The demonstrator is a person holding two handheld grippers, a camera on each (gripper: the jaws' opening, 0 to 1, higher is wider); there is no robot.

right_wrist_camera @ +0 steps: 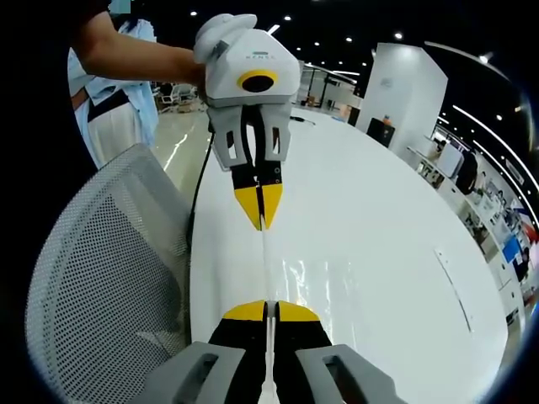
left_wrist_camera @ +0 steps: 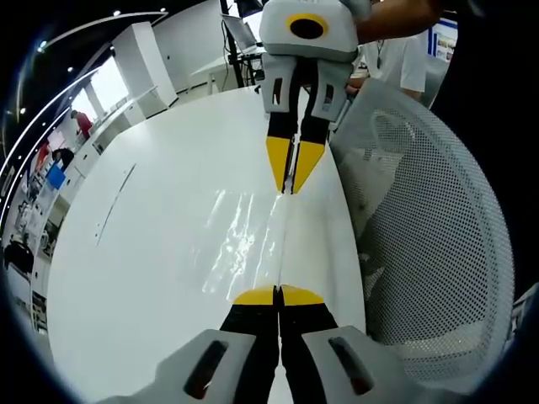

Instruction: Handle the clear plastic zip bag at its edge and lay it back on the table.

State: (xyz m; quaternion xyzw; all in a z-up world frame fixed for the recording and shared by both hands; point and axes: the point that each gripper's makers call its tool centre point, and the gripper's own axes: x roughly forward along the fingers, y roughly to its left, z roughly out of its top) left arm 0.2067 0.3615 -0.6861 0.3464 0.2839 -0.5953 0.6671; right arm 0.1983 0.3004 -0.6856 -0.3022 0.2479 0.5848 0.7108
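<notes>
Above the white table [left_wrist_camera: 152, 252], the clear zip bag [left_wrist_camera: 253, 240] hangs stretched between 2 grippers. The left gripper [left_wrist_camera: 277, 296] pinches its edge at 6 o'clock. The right gripper [left_wrist_camera: 293, 187] clamps the opposite edge at 12 o'clock, beside a mesh chair [left_wrist_camera: 429, 227].

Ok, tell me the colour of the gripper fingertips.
Yellow fingertips on black fingers, clearest in the left gripper view.

The left gripper [left_wrist_camera: 278, 295] has its yellow-tipped jaws pressed together, and so does the right gripper [right_wrist_camera: 271, 310]. The two face each other tip to tip, apart, roughly in line. In the left gripper view the right gripper [left_wrist_camera: 292, 178] points down toward the camera; in the right gripper view the left gripper [right_wrist_camera: 259, 215] does likewise, with a gloved hand [right_wrist_camera: 221, 34] and bare forearm [right_wrist_camera: 143, 57] behind it.
</notes>
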